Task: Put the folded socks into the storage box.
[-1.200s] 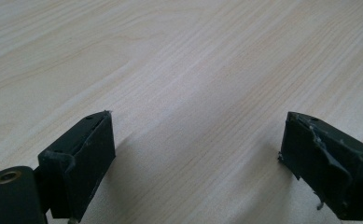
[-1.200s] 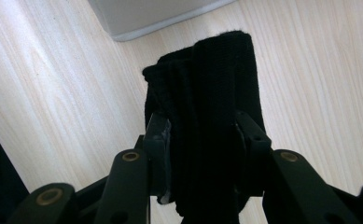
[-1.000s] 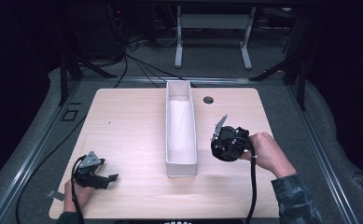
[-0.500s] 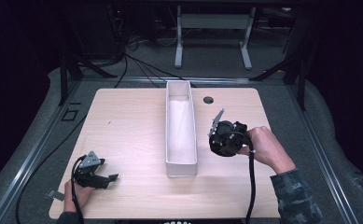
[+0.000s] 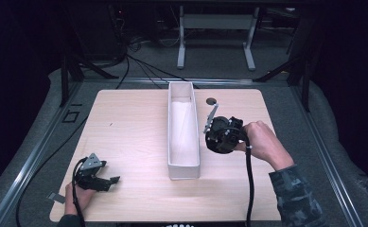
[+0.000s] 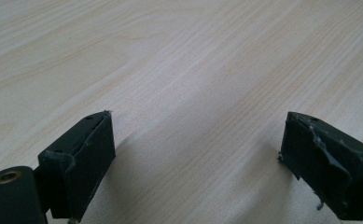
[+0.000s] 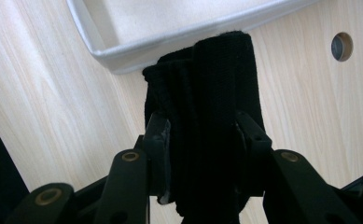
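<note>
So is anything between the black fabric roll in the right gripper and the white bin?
Nothing visible. The right gripper holds the black fabric roll just outside the white bin; only the bin's own wall lies ahead.

Table (image 5: pixel 125 142) brightly lit, surroundings dark; soft shadows, slight blur.

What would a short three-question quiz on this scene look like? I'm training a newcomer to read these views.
1. True or false: the right gripper is shut on a black fabric roll.
2. The left gripper is: A) open, B) shut on a cloth.
3. What long container stands mid-table?

Key: 1 true. 2 A, with bare table between its fingers. 3 the white bin.
</note>
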Motion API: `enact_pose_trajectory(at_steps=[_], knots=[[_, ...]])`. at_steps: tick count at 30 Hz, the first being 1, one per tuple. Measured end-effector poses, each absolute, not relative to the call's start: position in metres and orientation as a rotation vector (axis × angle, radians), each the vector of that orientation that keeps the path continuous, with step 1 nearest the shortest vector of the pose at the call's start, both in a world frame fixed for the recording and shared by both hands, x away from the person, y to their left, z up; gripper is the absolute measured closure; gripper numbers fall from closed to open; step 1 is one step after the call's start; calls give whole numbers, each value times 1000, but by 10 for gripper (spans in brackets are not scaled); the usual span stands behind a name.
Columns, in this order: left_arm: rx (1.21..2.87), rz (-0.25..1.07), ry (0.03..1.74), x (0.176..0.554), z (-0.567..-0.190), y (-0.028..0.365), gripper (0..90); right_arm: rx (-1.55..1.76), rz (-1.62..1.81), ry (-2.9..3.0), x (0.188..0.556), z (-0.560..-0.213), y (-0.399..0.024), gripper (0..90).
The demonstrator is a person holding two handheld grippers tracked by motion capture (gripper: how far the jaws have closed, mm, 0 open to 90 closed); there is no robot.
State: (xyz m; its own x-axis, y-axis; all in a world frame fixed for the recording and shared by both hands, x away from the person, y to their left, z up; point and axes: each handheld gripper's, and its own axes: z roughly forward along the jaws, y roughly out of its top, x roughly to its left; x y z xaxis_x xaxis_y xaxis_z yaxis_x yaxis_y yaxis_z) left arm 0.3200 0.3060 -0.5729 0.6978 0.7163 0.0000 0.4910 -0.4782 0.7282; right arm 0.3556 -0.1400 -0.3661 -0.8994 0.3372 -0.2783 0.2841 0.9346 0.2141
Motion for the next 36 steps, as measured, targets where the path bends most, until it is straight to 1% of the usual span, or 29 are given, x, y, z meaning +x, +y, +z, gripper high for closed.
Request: enact_pose_trajectory(at_steps=[28,36], knots=[[2174,397,920,320,-573,306,98,307,271,2815,360,-362,-87,629],[2175,397,920,320,-573,306,98,262,291,2847,364,-369,-72,628]])
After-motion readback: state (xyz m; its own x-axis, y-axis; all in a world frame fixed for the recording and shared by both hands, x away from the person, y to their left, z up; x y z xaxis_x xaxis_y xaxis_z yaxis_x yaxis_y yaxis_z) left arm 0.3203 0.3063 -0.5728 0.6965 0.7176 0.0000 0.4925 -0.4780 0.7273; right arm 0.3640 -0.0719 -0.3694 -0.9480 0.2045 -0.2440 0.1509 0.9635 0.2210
